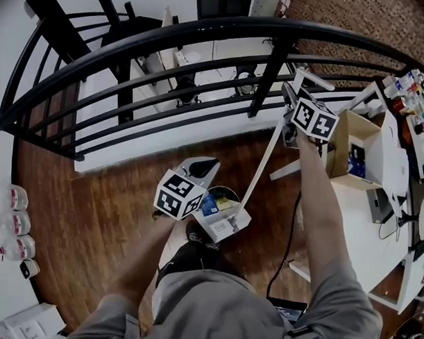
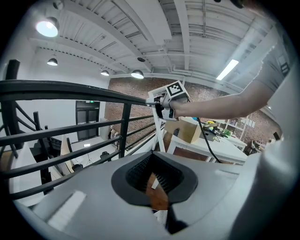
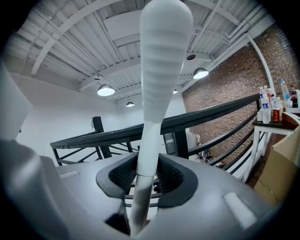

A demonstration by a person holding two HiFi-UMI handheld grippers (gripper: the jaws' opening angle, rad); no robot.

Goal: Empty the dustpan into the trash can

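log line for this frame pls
right gripper: shut on dustpan handle | dustpan: litter inside | left gripper: open, empty, beside dustpan

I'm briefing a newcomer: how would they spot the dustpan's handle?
Start at the curved black railing over the wooden floor. Just inside it, the right tongs grip a long white handle slanting down to the dustpan. Unlike the legs of the white table nearby, it leans and ends in a rounded, ribbed grip.
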